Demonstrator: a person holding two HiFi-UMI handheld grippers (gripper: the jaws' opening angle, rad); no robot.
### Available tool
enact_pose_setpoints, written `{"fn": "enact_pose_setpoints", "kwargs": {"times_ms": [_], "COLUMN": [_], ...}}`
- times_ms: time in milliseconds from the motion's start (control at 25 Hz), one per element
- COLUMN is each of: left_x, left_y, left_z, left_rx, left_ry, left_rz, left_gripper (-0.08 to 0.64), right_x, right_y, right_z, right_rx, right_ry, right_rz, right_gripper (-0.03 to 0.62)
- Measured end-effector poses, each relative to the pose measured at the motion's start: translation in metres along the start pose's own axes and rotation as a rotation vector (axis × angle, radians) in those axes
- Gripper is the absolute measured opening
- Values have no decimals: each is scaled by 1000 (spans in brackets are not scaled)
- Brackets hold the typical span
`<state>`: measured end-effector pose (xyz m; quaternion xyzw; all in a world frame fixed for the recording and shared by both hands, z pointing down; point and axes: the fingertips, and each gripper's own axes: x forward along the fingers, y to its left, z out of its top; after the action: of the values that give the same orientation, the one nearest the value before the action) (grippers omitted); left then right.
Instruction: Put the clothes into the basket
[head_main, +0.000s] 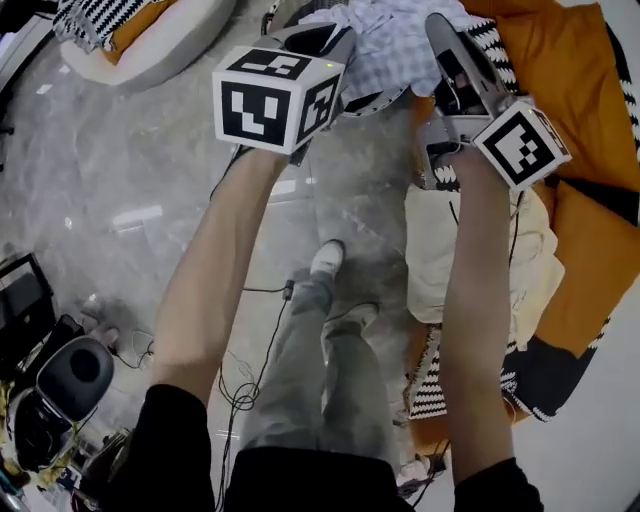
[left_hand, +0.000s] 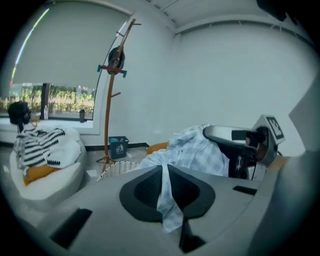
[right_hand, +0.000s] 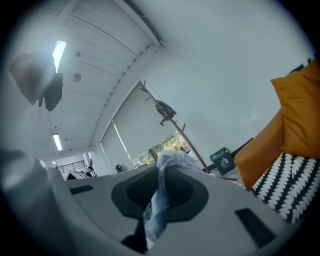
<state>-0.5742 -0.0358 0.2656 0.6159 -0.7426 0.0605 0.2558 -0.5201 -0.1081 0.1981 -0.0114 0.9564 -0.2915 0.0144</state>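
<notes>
Left tongs (left_hand: 169, 199) and right tongs (right_hand: 156, 202) each pinching checked shirt (left_hand: 200, 150), spanning between

Pale blue checked shirt (head_main: 385, 45) was held aloft, bunched (pinched at two points); white woven basket (left_hand: 119, 168) stood upright nearby.

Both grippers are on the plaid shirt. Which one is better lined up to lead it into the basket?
Left, I'd judge. The left gripper, shut on the plaid shirt, looks toward the white basket ahead. The right gripper, also shut on it, faces wall and ceiling; no basket there.
</notes>
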Motion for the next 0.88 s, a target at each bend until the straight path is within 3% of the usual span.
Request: {"fn": "enact_pose_setpoints", "kwargs": {"times_ms": [120,280,320,360,440,520,680,760,880], "left_x": [27,54,58,61,62,59,64,69,75], "left_y": [29,54,58,63,68,67,36,7,-49], "left_z": [-7,-36,-45,-53,-68,-82,-109,-122,-149], "left_rx": [-126,-137,-140,-133,-83,-58,-104,-90,-46], "left_ry": [-18,71,86,95,129,172,194,201,247], "left_rz": [-28,5,24,50,93,100,65,43,-51], "left_gripper": [28,28,63,236,261,261,261,261,261], "right_x": [23,38,38,37,27,13,-33,-64,-117], "right_y": [-34,-74,-84,-92,-103,-105,-115,-119,-119], "right_z": [-21,-59,-74,-89,-111,-117,-118,-117,-116], "right_rx": [19,45,25,-4,-53,-47,9,5,15], "right_ry": [37,112,160,220,312,321,298,296,265], "right_rz": [-43,-152,-183,-217,-276,-296,-319,-339,-387], "right_gripper": [35,43,182,311,311,311,311,310,311]}}
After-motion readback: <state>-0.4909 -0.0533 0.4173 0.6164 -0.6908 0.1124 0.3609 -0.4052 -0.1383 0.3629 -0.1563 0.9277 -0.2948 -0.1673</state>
